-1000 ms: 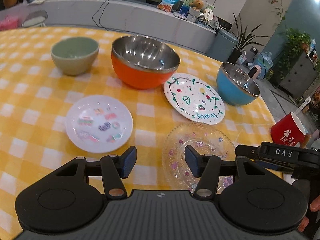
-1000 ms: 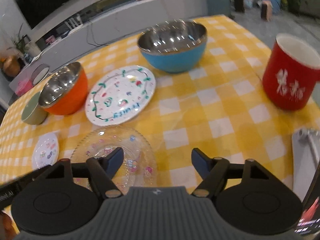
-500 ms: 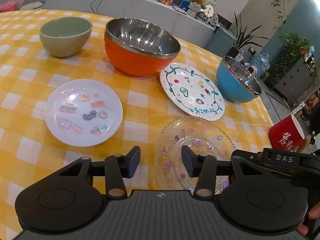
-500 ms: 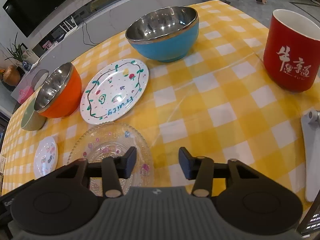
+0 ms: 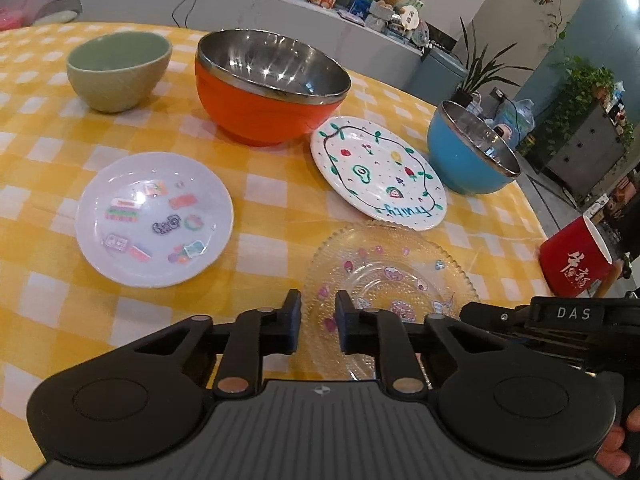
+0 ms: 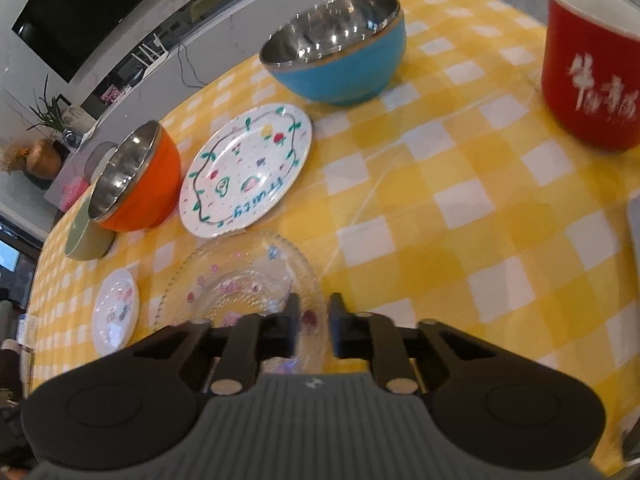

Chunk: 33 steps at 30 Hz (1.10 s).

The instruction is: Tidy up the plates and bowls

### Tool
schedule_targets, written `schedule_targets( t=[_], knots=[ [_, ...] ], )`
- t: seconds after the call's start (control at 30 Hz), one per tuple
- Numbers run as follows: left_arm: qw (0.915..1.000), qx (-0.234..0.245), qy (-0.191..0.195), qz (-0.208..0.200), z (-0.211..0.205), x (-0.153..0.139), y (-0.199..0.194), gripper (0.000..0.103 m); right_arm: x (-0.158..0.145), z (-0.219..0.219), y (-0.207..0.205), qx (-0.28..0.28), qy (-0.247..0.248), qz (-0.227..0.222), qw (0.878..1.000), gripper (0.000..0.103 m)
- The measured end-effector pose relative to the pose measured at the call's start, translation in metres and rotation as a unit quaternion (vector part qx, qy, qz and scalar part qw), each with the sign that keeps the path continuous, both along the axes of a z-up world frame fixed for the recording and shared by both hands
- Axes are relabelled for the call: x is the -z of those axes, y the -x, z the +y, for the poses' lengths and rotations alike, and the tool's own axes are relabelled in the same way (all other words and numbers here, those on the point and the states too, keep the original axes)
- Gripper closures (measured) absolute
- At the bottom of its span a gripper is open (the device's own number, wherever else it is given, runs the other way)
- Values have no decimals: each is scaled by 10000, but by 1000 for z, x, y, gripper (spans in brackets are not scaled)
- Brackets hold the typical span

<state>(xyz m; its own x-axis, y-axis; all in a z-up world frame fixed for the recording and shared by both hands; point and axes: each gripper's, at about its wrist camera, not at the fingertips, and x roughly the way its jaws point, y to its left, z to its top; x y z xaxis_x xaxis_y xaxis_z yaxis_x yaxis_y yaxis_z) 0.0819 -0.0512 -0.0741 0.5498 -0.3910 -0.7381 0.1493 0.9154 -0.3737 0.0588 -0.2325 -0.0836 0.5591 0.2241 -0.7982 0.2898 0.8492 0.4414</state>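
Observation:
On the yellow checked tablecloth (image 5: 272, 248) stand a green bowl (image 5: 118, 70), an orange steel bowl (image 5: 268, 88) and a blue steel bowl (image 5: 468, 152). A white sticker plate (image 5: 154, 218), a "Fruity" plate (image 5: 378, 172) and a clear glass plate (image 5: 394, 280) lie in front. My left gripper (image 5: 318, 326) hovers over the glass plate's near left rim, jaws narrowly apart, holding nothing. My right gripper (image 6: 313, 330) hovers over the glass plate's (image 6: 240, 276) right rim, jaws also narrowly apart and empty. The right view also shows the blue bowl (image 6: 340, 60), the "Fruity" plate (image 6: 246, 170) and the orange bowl (image 6: 136, 178).
A red cup (image 6: 592, 76) stands at the table's right edge, also in the left view (image 5: 574, 266). The right gripper's body (image 5: 560, 320) sits close to the right of my left one. A counter (image 5: 240, 4) and potted plants (image 5: 480, 68) lie beyond the table.
Both grippers' jaws have closed from wide open to a narrow gap. Both have drawn closer to the glass plate's near rim.

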Motion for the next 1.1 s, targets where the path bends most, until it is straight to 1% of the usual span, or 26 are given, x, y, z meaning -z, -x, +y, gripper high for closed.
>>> schedule_targets(
  t=[0.1, 0.2, 0.37, 0.47, 0.73, 0.93, 1.0, 1.1],
  knots=[
    [10000, -75, 37, 14, 3, 0, 1, 89, 1, 0, 0, 24, -30, 1, 10000, 92],
    [9999, -103, 26, 35, 4, -2, 2, 89, 1, 0, 1, 32, -49, 4, 10000, 93],
    [9999, -144, 15, 6, 10, -6, 8, 89, 2, -5, 5, 71, -354, 44, 9993, 95],
    [9997, -231, -15, -41, 14, -12, 13, 89, 1, -2, 7, -16, -431, 52, 9991, 96],
    [9983, -539, -111, -181, 43, -31, 31, 89, -6, 16, 12, -364, -747, -97, 9965, 97],
    [9959, -858, -161, -238, 76, -43, 50, 89, -16, 48, 19, -861, -866, -276, 9921, 97],
    [9947, -985, -157, -235, 88, -46, 55, 89, -17, 59, 20, -1026, -888, -295, 9903, 97],
    [9928, -1138, -257, -270, 103, -50, 64, 89, -15, 76, 22, -1184, -992, -280, 9876, 97]
  ],
)
